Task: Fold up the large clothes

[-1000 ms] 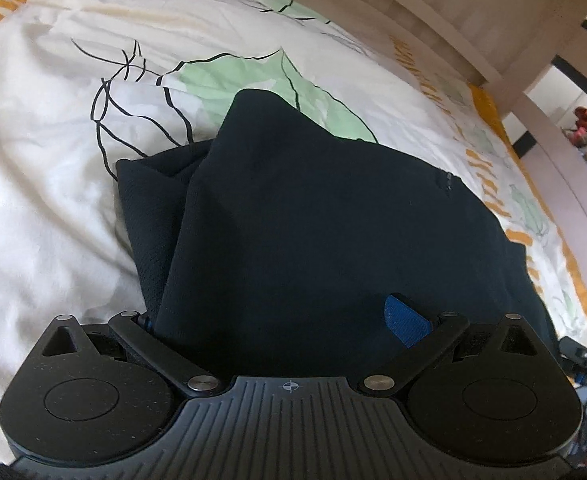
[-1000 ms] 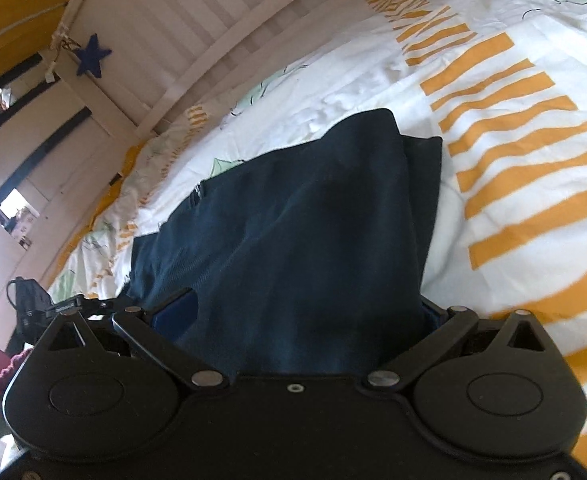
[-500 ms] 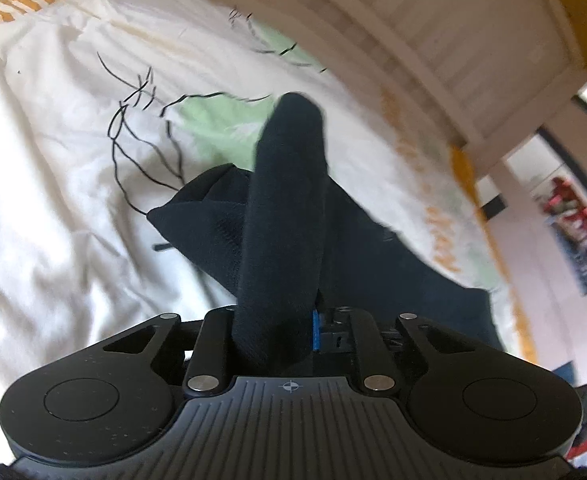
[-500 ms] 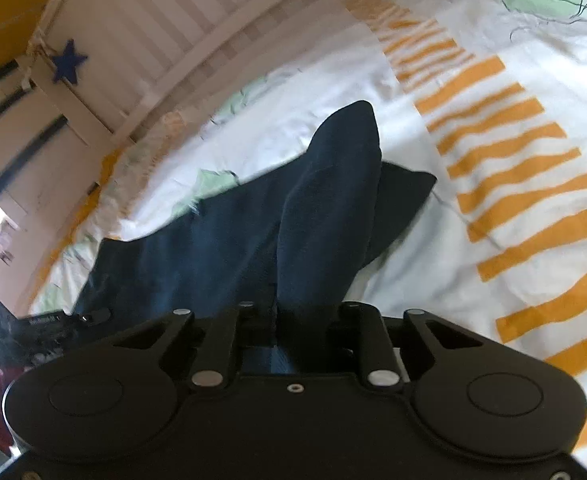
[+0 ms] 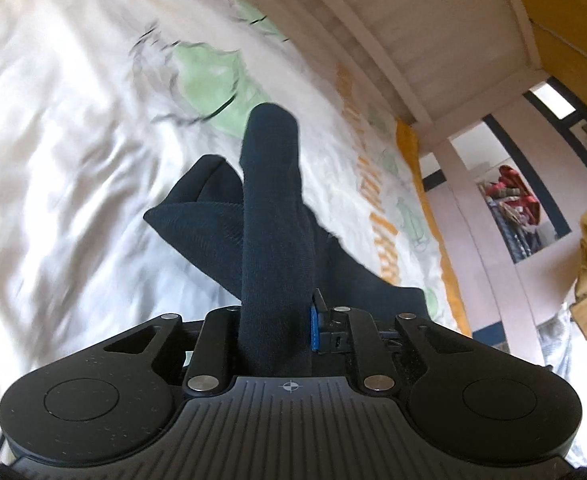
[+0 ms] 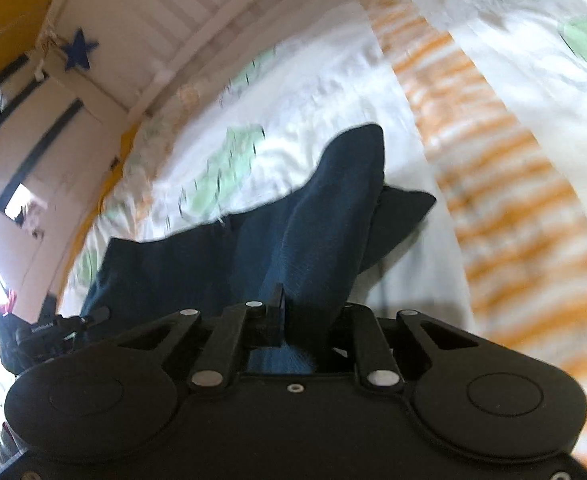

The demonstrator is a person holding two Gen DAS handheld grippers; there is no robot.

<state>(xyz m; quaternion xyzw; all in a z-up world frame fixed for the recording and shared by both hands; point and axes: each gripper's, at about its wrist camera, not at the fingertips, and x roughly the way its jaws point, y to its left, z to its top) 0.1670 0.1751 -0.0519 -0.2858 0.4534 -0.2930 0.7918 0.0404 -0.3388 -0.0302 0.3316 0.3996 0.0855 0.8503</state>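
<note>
Left gripper (image 5: 277, 312) is clamped tight on a thick bunch of the dark navy garment (image 5: 273, 216), jaws drawn narrow, cloth standing up between them like a column with one blue pad (image 5: 314, 328) peeking out on the right. Over on the other side, same story: right gripper (image 6: 305, 320) pinched in on its own fold of the garment (image 6: 333, 208), cloth bulging up and over the jaws.

Beyond the left grip, a corner of the fabric flops out sideways and the rest trails down onto the bedspread (image 5: 53, 160), white with green leaf prints. From the right wrist view the body of the garment spreads off to the left across the bed, and orange stripes (image 6: 513, 220) run alongside on the right. A wooden slatted bed frame (image 6: 197, 28) with a blue star (image 6: 78, 49) sits behind.

Both views are smeared with motion blur, so this looks like the lift-and-carry phase of a fold: two gripped points raised, the far part on the bed.

Next call, I reckon: carry both holds across together, level, lay the raised edge over the resting part, then let go. Uneven hands would skew the fold.
</note>
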